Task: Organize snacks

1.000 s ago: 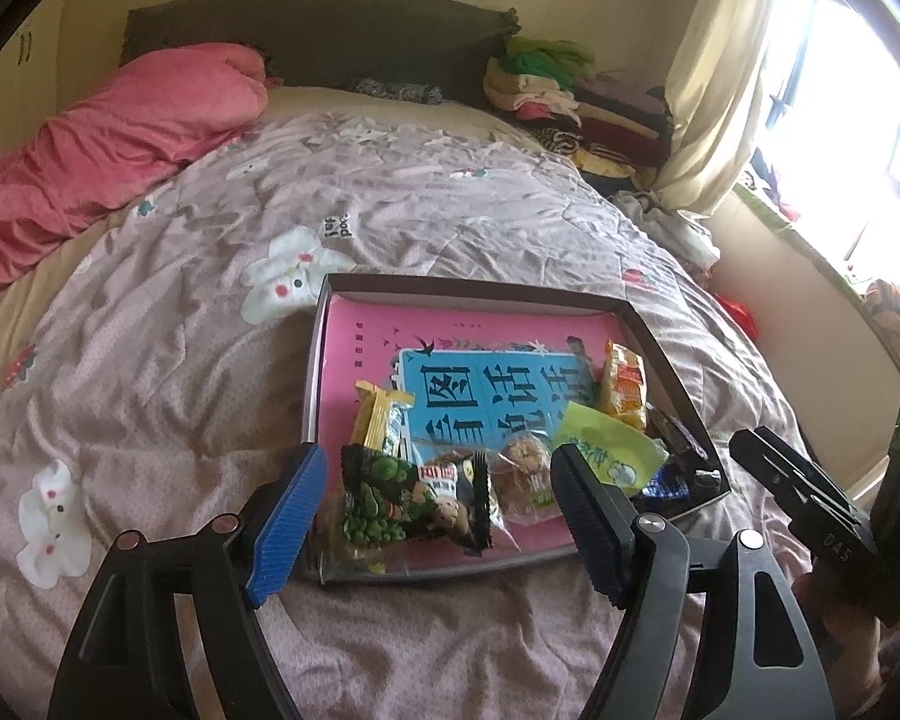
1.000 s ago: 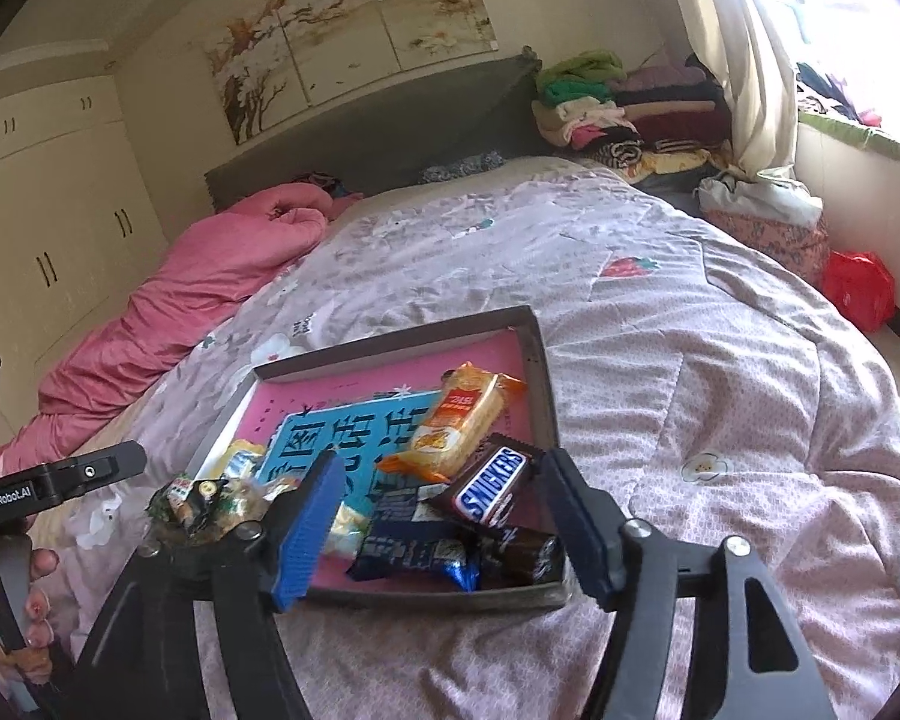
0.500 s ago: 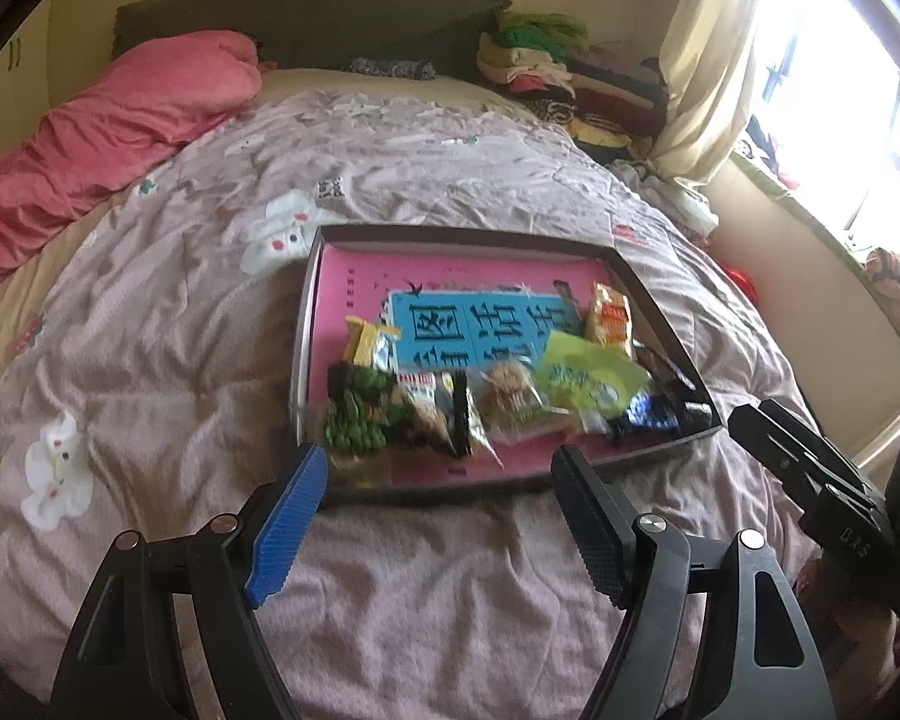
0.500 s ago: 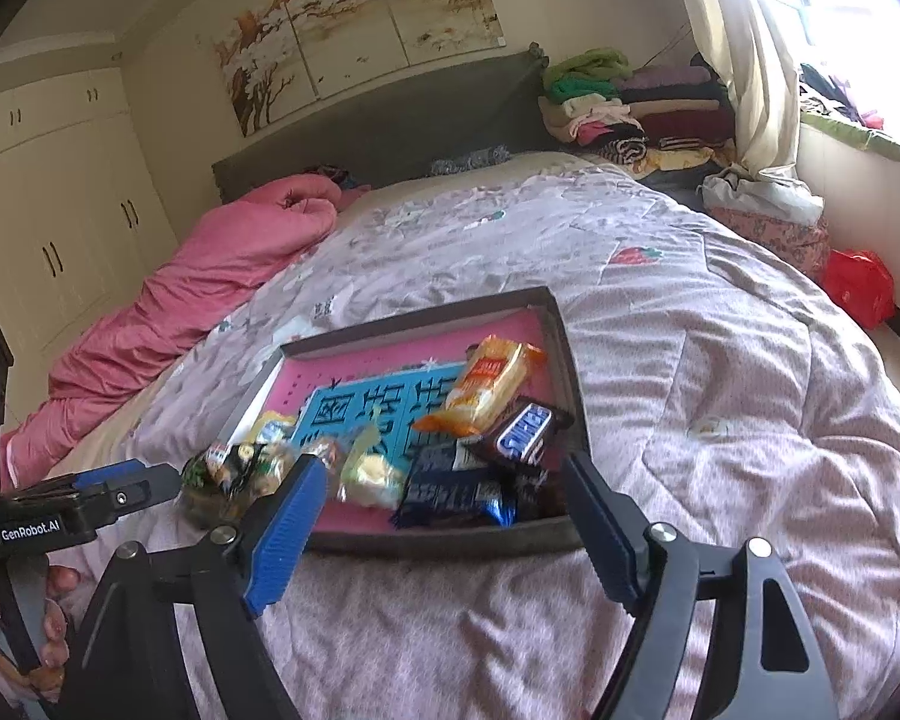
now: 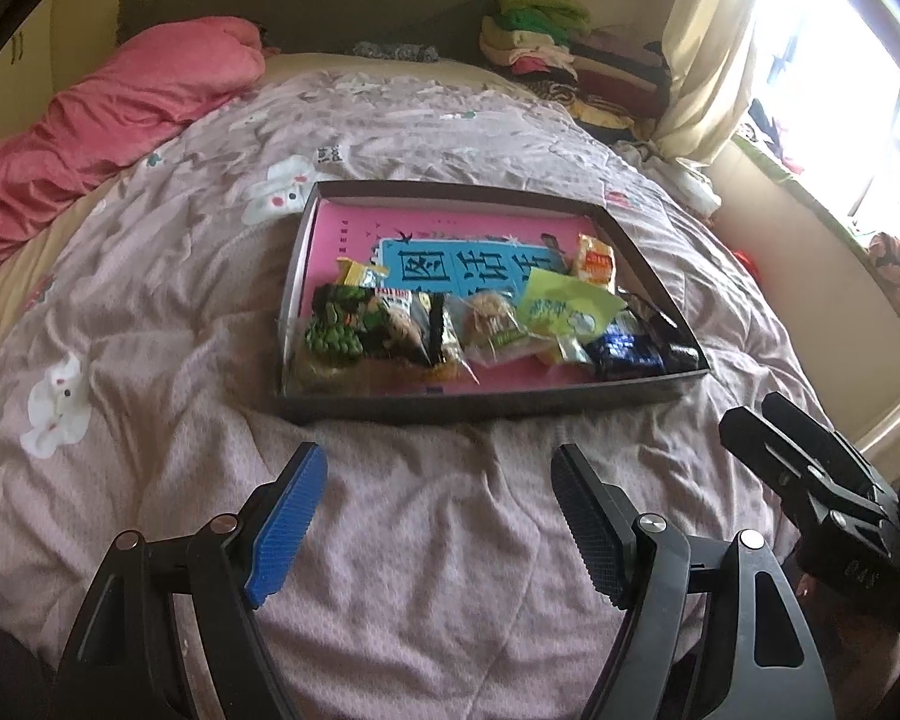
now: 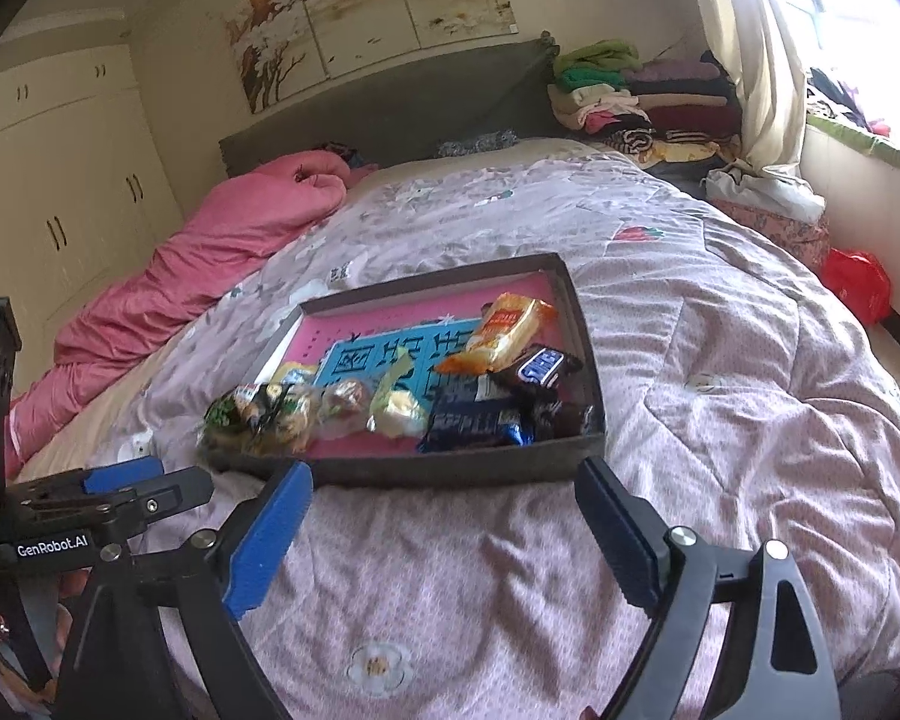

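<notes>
Snacks lie straight ahead of both tongs, in the dark tray on the quilt. Left gripper and right gripper hang spread and empty, apart from the tray's near wall — the snack row runs crosswise; neither is clearly nearer.

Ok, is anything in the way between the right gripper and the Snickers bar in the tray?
Only the tray's near wall. The right gripper is open over bare quilt, and the Snickers bar lies beyond that wall, on top of other snacks.
</notes>
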A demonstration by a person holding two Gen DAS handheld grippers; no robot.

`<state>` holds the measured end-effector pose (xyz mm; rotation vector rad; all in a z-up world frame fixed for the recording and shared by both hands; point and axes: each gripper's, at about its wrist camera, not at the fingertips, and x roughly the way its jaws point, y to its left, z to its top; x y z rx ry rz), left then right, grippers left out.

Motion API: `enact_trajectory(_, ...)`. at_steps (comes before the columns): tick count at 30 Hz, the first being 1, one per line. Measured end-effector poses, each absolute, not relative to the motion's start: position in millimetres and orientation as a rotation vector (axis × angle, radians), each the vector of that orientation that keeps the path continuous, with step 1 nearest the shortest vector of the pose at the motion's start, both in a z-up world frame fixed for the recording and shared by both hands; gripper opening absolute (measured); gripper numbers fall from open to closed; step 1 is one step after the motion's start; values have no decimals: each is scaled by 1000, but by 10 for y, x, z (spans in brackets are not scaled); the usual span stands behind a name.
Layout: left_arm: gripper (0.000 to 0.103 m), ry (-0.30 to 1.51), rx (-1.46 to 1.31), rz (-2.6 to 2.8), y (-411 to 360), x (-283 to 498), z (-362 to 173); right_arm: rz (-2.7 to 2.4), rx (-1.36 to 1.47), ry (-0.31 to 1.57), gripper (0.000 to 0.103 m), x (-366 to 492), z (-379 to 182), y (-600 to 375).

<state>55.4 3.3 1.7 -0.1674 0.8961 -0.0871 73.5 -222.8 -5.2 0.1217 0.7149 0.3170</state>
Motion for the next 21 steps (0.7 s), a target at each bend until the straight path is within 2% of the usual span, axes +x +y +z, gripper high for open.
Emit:
enact_trajectory(14, 78, 901, -162, -60, 49, 380, 34, 310, 96, 755, 90, 513, -109, -2140)
enact_trajectory(21, 78, 900, -160, -61, 39, 370, 30, 309, 82, 768, 94, 485, -128, -2103)
